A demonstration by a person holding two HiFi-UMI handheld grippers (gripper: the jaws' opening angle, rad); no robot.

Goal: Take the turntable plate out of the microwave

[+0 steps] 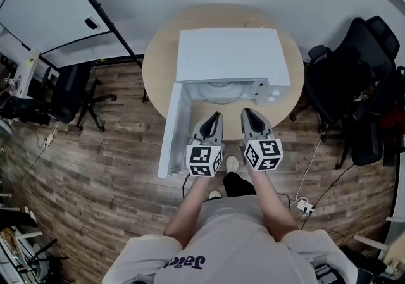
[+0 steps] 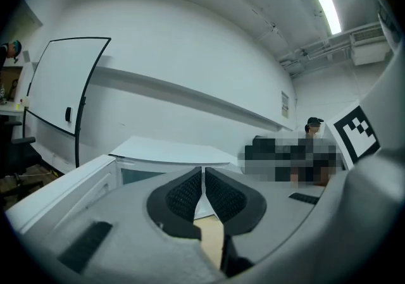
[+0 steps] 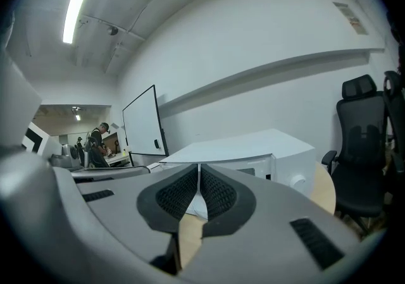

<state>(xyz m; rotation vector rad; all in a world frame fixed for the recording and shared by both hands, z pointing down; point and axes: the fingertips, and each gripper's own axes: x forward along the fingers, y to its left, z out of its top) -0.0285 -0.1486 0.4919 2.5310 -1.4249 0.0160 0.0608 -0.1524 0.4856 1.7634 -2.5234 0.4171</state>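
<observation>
The left tool (image 1: 216,115) is closed: its two black ribbed pads (image 2: 183,193) are pressed together and nothing is between them. The right tool (image 1: 246,112) is just beside it, on its right, and it is closed and empty in the same way. Both tools point nearly level toward the white microwave (image 1: 231,55), which stands on a round wooden desk (image 1: 155,80) directly ahead of them. Their tips are near the front opening of the microwave, with a narrow strip of bare desk between.

The turntable plate (image 1: 218,91) is inside the microwave, a pale round disc lying flat on the floor of the cavity. It is just ahead of the left tool and a little to the left of the right tool, and neither tool touches it. The microwave door (image 1: 172,134) stands fully open along the left side of the left tool. The control panel (image 1: 273,93) with its knobs is ahead of the right tool, slightly to its right.

A black office chair (image 1: 354,80) stands well to the right of the tools. Far to the left there is a whiteboard (image 1: 38,4).
</observation>
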